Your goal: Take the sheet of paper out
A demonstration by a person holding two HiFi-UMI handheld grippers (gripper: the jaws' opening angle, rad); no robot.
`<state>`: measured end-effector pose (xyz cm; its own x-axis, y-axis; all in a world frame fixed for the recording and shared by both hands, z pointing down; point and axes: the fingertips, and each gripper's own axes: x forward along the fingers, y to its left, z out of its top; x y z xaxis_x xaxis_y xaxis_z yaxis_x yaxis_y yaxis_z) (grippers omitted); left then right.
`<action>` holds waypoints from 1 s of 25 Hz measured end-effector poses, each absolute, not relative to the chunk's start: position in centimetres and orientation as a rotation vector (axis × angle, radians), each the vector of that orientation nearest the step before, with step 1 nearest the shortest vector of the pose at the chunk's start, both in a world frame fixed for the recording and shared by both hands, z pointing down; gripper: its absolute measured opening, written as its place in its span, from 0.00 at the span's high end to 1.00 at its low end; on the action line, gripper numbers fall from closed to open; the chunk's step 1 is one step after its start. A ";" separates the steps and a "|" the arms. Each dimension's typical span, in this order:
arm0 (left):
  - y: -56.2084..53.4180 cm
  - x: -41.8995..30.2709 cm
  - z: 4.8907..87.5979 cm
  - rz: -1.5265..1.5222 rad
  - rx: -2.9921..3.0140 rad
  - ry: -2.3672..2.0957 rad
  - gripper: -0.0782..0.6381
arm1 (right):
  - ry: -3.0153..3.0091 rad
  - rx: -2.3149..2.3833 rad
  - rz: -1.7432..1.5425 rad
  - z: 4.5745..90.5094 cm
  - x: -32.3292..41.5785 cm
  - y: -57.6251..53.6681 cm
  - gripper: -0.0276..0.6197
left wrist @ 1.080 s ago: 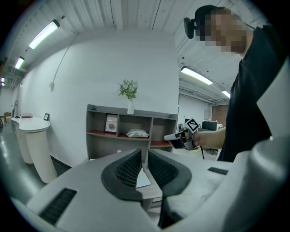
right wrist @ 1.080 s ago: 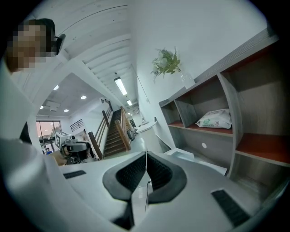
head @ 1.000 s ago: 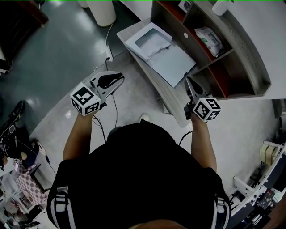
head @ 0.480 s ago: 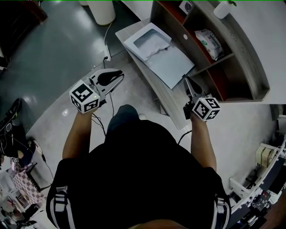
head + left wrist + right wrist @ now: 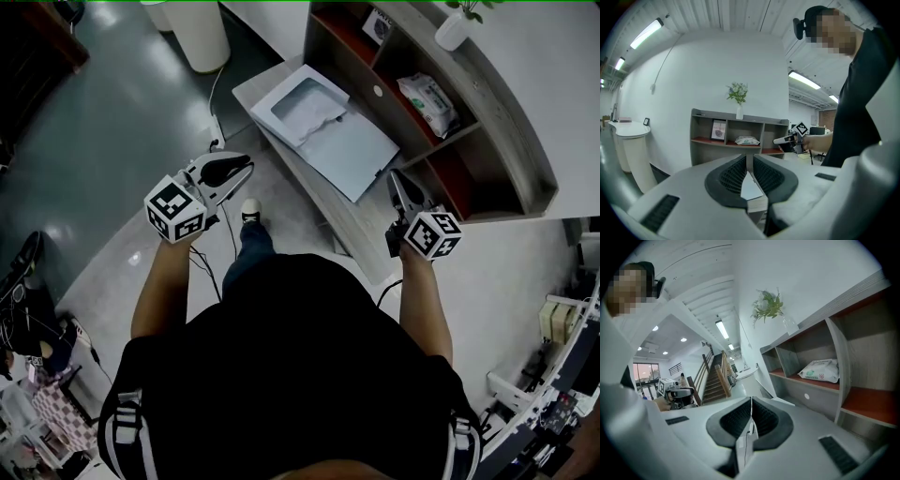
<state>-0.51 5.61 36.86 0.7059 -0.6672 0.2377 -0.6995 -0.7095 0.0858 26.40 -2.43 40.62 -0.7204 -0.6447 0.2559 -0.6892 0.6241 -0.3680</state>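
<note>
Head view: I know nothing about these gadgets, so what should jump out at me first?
Two hand-held tools with black-and-white marker cubes, the left gripper and the right gripper, both with jaws together and empty, point toward a grey desk. On it lies a pale sheet of paper. Behind it stands a shelf holding a pack of wipes.

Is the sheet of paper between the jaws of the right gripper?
No, the right gripper has its jaws together on nothing, and the sheet of paper lies on the desk.
</note>
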 end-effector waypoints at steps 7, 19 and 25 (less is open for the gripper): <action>2.5 -1.3 35.7 0.212 2.761 -1.064 0.81 | -2.717 1.186 0.692 40.7 26.3 -4.7 0.93; -0.4 -3.1 34.8 0.263 2.800 -1.021 0.81 | -2.708 1.229 0.720 41.2 24.5 -7.5 0.93; -1.8 -4.6 35.3 0.247 2.776 -1.014 0.81 | -2.706 1.234 0.719 41.0 23.4 -9.0 0.93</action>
